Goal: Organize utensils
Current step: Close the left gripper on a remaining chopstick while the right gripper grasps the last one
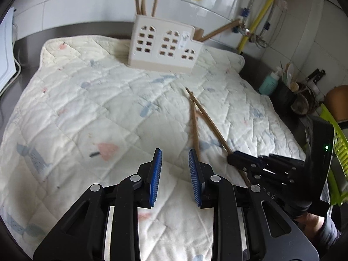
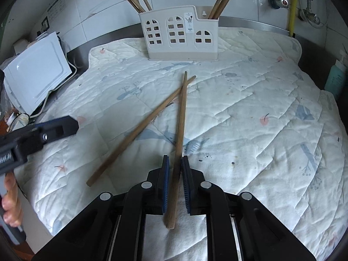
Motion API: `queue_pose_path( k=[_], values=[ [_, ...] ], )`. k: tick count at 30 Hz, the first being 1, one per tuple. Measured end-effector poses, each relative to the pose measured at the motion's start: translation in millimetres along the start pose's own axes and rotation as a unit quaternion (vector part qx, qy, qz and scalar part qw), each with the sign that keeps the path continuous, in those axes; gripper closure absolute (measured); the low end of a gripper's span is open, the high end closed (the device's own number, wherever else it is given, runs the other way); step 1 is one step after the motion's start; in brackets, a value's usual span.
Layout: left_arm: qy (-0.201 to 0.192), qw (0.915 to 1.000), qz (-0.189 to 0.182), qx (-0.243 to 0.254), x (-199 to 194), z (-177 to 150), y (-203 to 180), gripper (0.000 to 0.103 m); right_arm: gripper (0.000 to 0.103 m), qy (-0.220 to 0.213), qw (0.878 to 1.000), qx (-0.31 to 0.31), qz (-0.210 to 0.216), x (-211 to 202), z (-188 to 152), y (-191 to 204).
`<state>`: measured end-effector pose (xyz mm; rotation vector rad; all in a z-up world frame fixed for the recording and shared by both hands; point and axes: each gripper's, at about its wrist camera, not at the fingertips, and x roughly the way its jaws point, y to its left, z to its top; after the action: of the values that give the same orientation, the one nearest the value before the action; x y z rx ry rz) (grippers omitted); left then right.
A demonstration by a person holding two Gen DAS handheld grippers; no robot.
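Two wooden chopsticks lie crossed on the quilted cloth. My right gripper [image 2: 175, 162] is shut on one chopstick [image 2: 181, 117], near its thick end. The other chopstick [image 2: 141, 128] lies loose to the left, under the first. My left gripper [image 1: 175, 152] is open and empty, low over the cloth, left of the chopsticks [image 1: 206, 119]; it also shows in the right wrist view [image 2: 65, 124]. The right gripper shows in the left wrist view [image 1: 233, 158]. A white house-shaped utensil holder [image 2: 180, 32] with several chopsticks stands at the back of the cloth; it also shows in the left wrist view [image 1: 165, 45].
A white appliance [image 2: 37, 74] stands left of the cloth. A teal bottle [image 2: 337, 76] and a dark pot of utensils [image 1: 287, 93] stand at the right. A yellow pipe [image 2: 292, 6] and taps run along the tiled wall. A green basket [image 1: 337, 152] is at the far right.
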<state>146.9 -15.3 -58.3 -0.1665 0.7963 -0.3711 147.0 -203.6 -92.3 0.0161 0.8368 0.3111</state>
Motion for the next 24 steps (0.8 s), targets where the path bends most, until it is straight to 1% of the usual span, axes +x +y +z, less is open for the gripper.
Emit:
queue_pose_path(
  k=[1,3,8,13,18,20,24],
  values=[
    [0.004,1.0,-0.004,0.002,2,-2,-2,0.077,0.095,-0.002,1.0,0.0,-0.003,0,0,0],
    [0.014,0.9998,-0.014,0.008,8,-6,-9,0.077,0.096,-0.003,1.0,0.0,-0.003,0,0,-1],
    [0.027,0.9991,-0.025,0.023,23,-11,-23,0.077,0.097,-0.014,1.0,0.003,-0.006,-10,2,-7],
    [0.034,0.9987,-0.028,0.025,38,-10,-29,0.078,0.097,-0.032,0.999,0.004,-0.01,-26,7,-12],
    [0.04,0.9983,-0.023,0.035,47,-8,-33,0.078,0.097,-0.056,0.998,-0.004,-0.013,-46,18,-14],
    [0.045,0.9981,-0.019,0.038,51,-8,-35,0.084,0.097,-0.066,0.998,-0.007,-0.012,-54,22,-13],
    [0.051,0.9979,-0.007,0.04,57,-8,-36,0.088,0.097,-0.081,0.997,-0.014,-0.011,-66,28,-11]
  ],
)
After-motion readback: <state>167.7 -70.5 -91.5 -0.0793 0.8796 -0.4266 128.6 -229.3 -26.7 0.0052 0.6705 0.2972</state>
